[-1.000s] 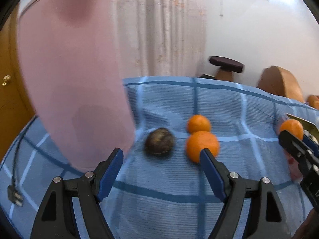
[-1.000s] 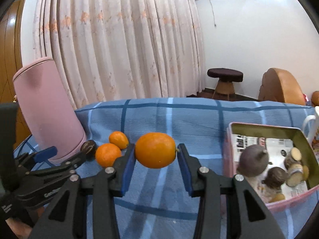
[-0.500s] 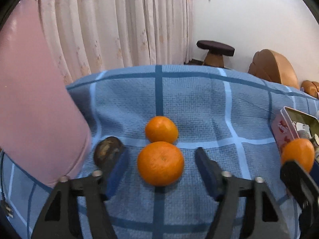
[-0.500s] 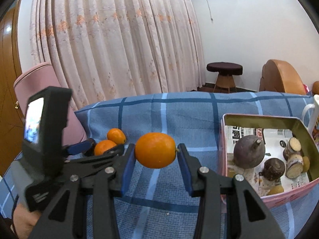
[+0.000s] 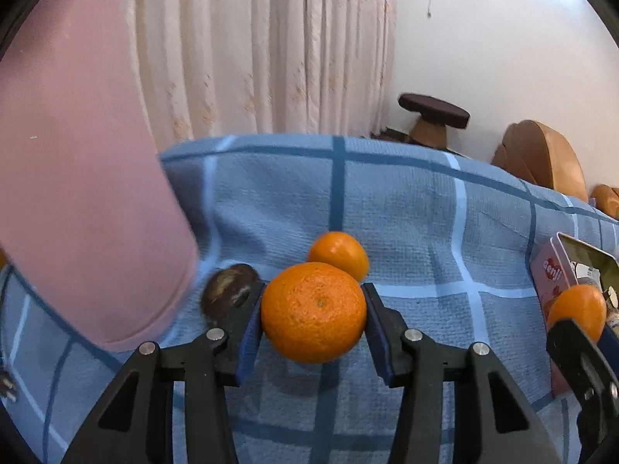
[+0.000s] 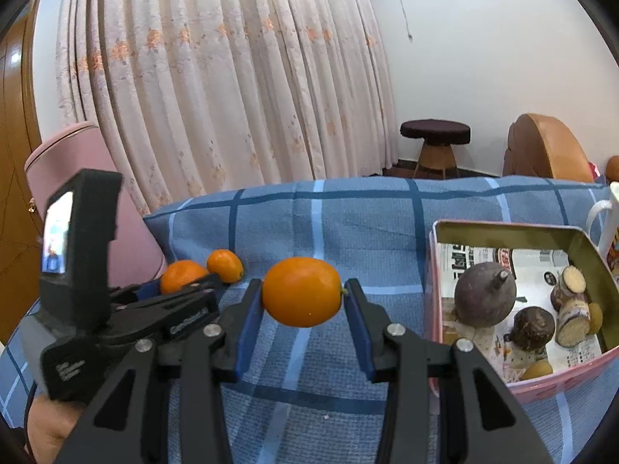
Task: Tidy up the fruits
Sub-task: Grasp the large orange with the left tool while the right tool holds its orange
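Observation:
On the blue checked cloth lies a large orange, and my left gripper is closing around it, both blue pads touching its sides. A smaller orange sits just behind, and a dark brown fruit rests left of the left finger. My right gripper is shut on a smooth orange, held above the cloth left of the pink tin. The tin holds dark round fruits and cut pieces.
A tall pink cylinder stands close on the left, next to the dark fruit. The pink tin is at the right edge, with a white mug handle behind it. Curtains, a stool and a wooden chair lie beyond the cloth.
My left gripper slid right from around the dark fruit to the large orange, and its jaws narrowed onto it. The right gripper kept still with its orange.

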Demonstrator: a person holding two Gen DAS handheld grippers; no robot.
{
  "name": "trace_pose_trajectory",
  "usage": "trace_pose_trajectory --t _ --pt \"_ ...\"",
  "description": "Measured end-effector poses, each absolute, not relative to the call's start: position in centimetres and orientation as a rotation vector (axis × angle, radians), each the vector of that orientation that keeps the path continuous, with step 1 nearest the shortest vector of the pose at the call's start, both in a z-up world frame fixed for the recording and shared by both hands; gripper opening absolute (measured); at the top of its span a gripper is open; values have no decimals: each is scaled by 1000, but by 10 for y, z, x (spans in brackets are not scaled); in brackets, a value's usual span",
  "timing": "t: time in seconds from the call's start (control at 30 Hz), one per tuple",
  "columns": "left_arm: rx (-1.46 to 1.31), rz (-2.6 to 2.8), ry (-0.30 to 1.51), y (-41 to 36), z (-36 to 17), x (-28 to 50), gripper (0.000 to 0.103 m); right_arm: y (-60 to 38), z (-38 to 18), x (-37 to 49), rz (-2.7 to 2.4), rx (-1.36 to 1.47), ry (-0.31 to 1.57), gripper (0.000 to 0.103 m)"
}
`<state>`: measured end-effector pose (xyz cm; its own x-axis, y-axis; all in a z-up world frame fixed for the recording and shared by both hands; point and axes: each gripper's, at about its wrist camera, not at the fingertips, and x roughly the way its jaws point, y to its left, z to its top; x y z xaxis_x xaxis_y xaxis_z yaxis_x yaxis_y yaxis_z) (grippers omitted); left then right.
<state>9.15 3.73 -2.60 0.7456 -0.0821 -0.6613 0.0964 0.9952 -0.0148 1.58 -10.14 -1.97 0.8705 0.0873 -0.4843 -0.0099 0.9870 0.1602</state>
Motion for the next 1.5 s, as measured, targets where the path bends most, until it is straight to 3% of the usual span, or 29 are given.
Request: trace_pose_trajectory --t 0.47,1.5 --pt "53 -10 576 55 -12 38 50 -71 -10 -12 37 -8 379 45" --pt "51 -17 548 46 -13 12 50 -79 -9 -44 25 3 365 45"
